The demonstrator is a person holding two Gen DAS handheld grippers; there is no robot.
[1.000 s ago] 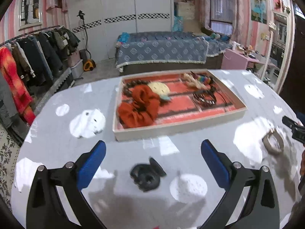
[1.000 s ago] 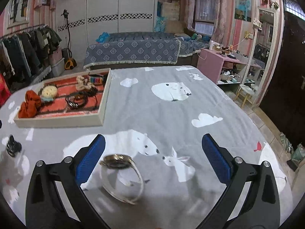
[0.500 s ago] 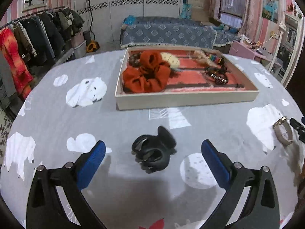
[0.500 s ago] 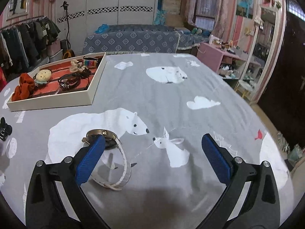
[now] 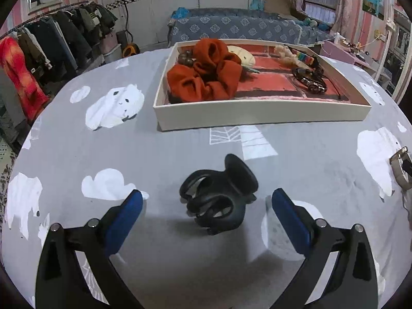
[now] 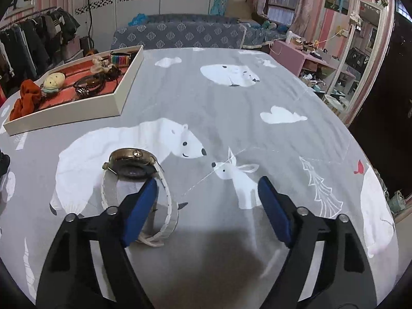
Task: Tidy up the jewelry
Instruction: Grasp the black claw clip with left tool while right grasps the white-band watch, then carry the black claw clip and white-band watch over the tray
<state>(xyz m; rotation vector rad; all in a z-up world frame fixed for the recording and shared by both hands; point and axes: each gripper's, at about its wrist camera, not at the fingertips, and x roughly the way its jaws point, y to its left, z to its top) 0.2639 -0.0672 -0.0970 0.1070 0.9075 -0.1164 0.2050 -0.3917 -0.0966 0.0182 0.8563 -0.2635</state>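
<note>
A black hair claw clip [image 5: 219, 195] lies on the grey bear-print cloth, between the blue pads of my left gripper [image 5: 207, 198]; the gripper is open and its pads stand clear of the clip. A gold-cased watch with a white strap [image 6: 134, 164] stands on its side. My right gripper [image 6: 207, 184] is low over it with its jaws closing. Its left fingertip [image 6: 144, 198] sits in the strap loop and the right one stands well clear, so nothing is pinched. The cream tray [image 5: 257, 116] behind holds an orange scrunchie [image 5: 206, 74], bracelets and beads.
The watch [image 5: 400, 167] shows at the right edge of the left wrist view, and the clip [image 6: 3, 164] at the left edge of the right wrist view. The tray [image 6: 123, 95] stands at the far left there. A clothes rack, a bed and a pink desk ring the table.
Both grippers have sunk closer to the cloth. The clip now sits larger between the left fingers. The right jaws have narrowed, and the left finger has come into the watch's strap loop.
</note>
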